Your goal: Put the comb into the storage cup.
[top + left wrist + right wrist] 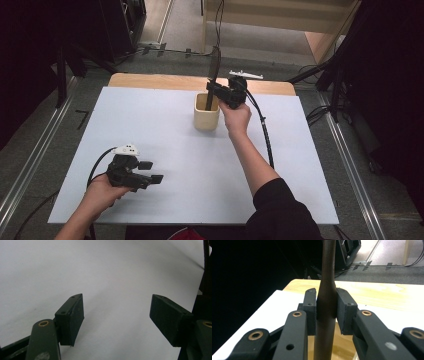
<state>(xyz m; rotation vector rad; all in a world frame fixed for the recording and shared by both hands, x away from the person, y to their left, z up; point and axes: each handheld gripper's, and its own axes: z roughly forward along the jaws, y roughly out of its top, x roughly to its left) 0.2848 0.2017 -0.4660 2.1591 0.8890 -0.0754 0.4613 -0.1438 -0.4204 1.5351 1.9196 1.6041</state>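
Cream cup [206,119] stands at twelve o'clock on the white table [165,125]; right tongs [215,92] clamp a dark utensil [214,75] upright inside it. Left tongs [152,172], at seven o'clock, gape wide, empty.

Matt dark utensil handle [326,307], perhaps wood; smooth cream cup [206,118].

The table [150,125] carries a white top sheet, with a strip of bare wood [160,81] exposed along its far edge. Grey floor [30,150] surrounds it, crossed by metal rails [35,155] and cables [165,50]. Both sides of the room are dark.
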